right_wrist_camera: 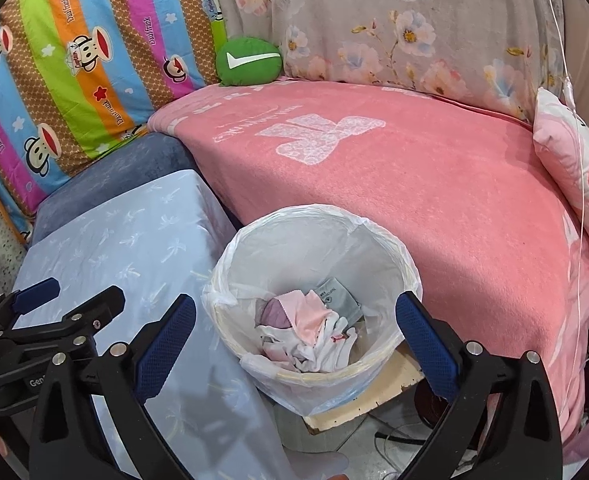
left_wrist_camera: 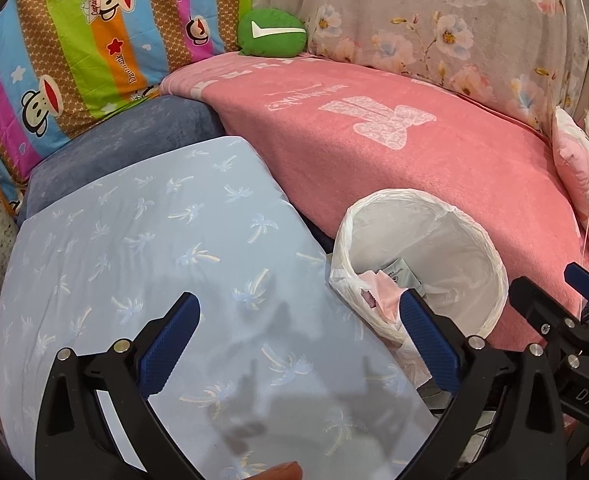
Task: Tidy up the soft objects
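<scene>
A bin lined with a white plastic bag (right_wrist_camera: 306, 248) stands in front of the pink blanket (right_wrist_camera: 414, 184). A heap of pink, white and purple cloths (right_wrist_camera: 314, 324) lies inside it beside a grey packet (right_wrist_camera: 336, 296). My right gripper (right_wrist_camera: 296, 302) hangs open over the bin's mouth with nothing between its fingers. My left gripper (left_wrist_camera: 298, 304) is open above the light blue palm-print cover (left_wrist_camera: 154, 240), just left of the bin (left_wrist_camera: 490, 264), and holds nothing. A green plush (left_wrist_camera: 272, 32) sits at the back of the blanket.
A striped monkey-print quilt (left_wrist_camera: 74, 40) and a floral quilt (left_wrist_camera: 434, 20) stand along the back. A small pink pillow (right_wrist_camera: 574, 160) leans at the right. A dark blue cushion (left_wrist_camera: 126, 140) lies under the blue cover. The bin rests on a wooden board (right_wrist_camera: 374, 392) near floor cables.
</scene>
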The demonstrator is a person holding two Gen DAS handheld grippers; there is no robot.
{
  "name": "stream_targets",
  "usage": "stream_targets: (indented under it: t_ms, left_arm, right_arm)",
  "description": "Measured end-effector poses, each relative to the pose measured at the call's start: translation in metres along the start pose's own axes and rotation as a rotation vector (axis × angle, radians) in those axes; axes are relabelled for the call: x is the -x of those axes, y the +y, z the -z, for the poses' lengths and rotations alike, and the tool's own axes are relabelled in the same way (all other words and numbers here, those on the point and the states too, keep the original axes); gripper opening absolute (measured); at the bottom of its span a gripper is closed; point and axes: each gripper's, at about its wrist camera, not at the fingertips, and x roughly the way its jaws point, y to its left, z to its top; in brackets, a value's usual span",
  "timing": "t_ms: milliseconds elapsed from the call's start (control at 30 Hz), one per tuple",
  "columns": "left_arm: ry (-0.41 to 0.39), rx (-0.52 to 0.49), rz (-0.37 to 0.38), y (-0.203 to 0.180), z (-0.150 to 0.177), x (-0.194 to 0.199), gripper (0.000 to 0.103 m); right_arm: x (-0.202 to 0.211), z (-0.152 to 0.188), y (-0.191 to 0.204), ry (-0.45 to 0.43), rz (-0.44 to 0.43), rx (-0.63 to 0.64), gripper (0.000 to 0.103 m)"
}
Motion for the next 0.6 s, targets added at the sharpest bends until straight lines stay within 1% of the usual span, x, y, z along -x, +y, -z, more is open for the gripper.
stream_targets:
  t_ms: [267, 600]
  left_arm:
    - [-0.017, 0.0, -0.034, 0.0, 0.0028, 0.0002, 0.096]
    - [-0.002, 0.011, -0.035, 0.0017, 0.0033, -0.0016, 0.096]
  right_arm:
    - [-0.0004, 0.0031, -0.0018, -0.005, 0.014, 0.007, 0.098]
    - [-0.0007, 0.0084, 0.0011, 0.01, 0.03, 0.019, 0.098]
